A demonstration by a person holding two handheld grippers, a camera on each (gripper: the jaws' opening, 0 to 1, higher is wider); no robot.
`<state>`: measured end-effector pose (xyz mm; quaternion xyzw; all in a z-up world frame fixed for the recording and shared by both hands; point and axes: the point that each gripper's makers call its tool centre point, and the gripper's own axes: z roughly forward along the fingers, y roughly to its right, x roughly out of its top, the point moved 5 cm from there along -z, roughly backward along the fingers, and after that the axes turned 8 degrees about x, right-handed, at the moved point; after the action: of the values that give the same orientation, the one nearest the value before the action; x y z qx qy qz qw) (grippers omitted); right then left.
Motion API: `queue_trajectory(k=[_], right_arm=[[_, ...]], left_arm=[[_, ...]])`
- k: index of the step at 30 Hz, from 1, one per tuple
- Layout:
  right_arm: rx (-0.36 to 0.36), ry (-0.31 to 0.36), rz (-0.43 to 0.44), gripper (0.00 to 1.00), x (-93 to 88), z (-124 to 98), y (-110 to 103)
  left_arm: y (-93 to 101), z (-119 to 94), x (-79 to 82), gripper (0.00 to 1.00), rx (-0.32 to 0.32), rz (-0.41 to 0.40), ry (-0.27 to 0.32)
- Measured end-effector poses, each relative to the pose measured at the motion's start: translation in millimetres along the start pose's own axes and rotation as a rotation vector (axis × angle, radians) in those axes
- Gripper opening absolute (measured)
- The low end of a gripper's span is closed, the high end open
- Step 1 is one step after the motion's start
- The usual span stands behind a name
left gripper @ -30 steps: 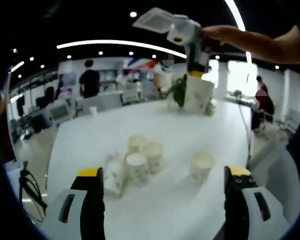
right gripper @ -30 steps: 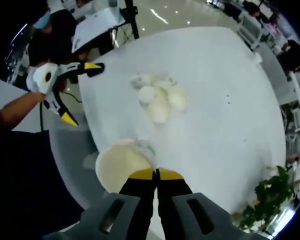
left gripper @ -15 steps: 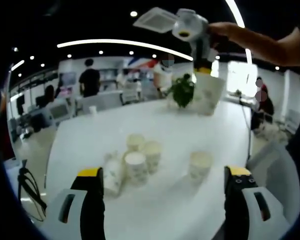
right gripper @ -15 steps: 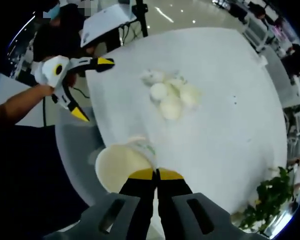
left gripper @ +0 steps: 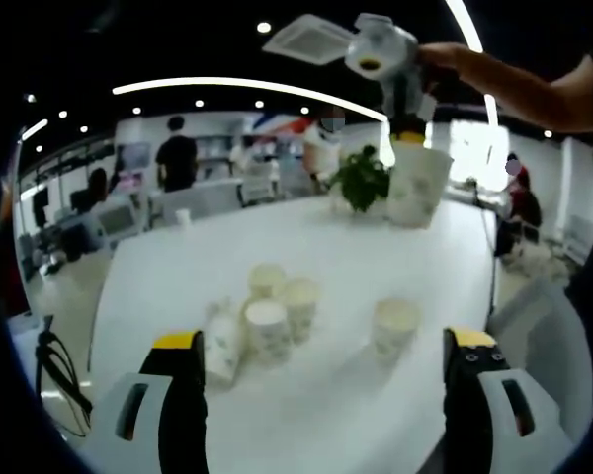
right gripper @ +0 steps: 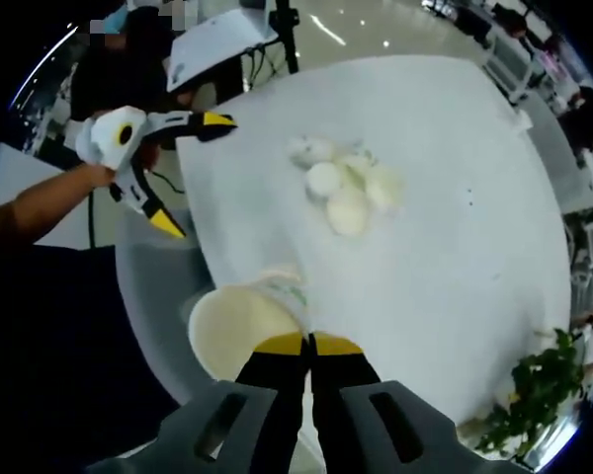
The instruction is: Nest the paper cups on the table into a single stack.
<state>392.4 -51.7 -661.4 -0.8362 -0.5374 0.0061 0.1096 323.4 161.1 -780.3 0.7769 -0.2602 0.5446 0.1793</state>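
Note:
On the white table three paper cups stand bunched together, and a fourth lies on its side beside them. One more cup stands alone to their right. My left gripper is open, low over the near edge, with nothing between its jaws. My right gripper is high above the table, shut on the rim of a lifted cup. In the right gripper view the shut jaws pinch that cup, the cluster lies below, and the open left gripper is at the table edge.
A green potted plant stands at the far side of the table; it is also at the plant corner in the right gripper view. People and desks fill the room behind. A laptop stand is off the table's edge.
The right gripper has carried its cup a little to the right and up. The left gripper has stayed put and open.

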Motion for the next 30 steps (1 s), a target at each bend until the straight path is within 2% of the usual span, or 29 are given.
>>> queue_trajectory(k=[30], right_arm=[[0.003,-0.025,0.008,0.00,1.2,32,-1]], left_arm=[[-6.4,-2,0.5,0.98,0.006,-0.003,-0.005]])
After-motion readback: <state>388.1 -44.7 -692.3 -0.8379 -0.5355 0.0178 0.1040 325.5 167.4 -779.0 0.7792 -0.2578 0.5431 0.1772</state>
